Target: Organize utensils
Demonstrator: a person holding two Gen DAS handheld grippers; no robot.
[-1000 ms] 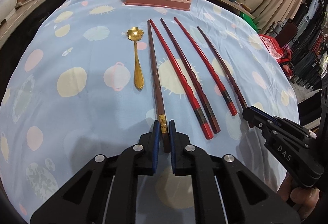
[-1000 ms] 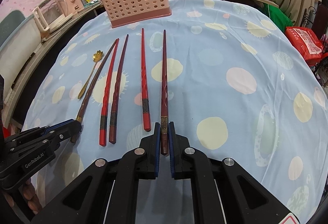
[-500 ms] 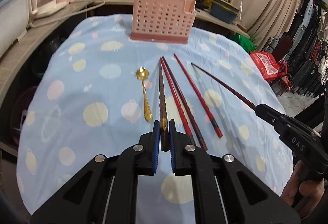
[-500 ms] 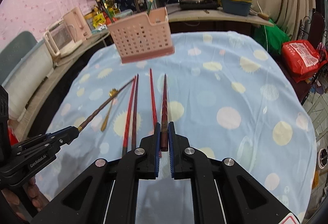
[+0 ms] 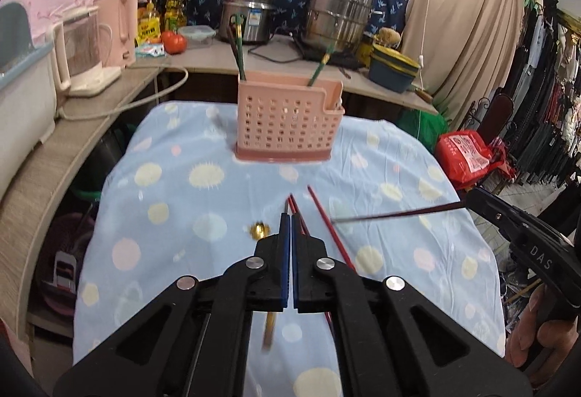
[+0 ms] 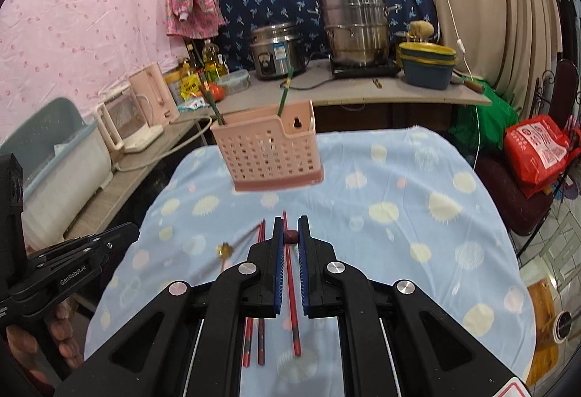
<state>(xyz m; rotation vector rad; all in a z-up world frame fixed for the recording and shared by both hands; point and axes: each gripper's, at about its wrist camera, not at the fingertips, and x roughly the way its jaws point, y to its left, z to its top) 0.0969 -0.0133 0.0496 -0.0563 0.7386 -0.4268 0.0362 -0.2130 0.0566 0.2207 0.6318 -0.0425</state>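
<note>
We hold both grippers raised above the blue spotted tablecloth (image 5: 174, 201), facing the pink perforated utensil caddy (image 5: 287, 121) at the table's far edge. Two green-handled utensils (image 5: 238, 48) already stand in it.

Our left gripper (image 5: 290, 222) has its fingers pressed nearly together. In the right wrist view a dark brown chopstick (image 6: 236, 242) pokes out from its tip, blurred; from its own camera we cannot make that stick out.

Our right gripper (image 6: 290, 233) pinches the butt end of another dark chopstick (image 6: 290, 236) between its blue pads. In the left wrist view that stick runs leftward from the gripper, well clear of the cloth.

On the cloth lie three red chopsticks (image 6: 292, 306), side by side, with a gold flower-bowled spoon (image 5: 258, 230) just left of them.
</note>
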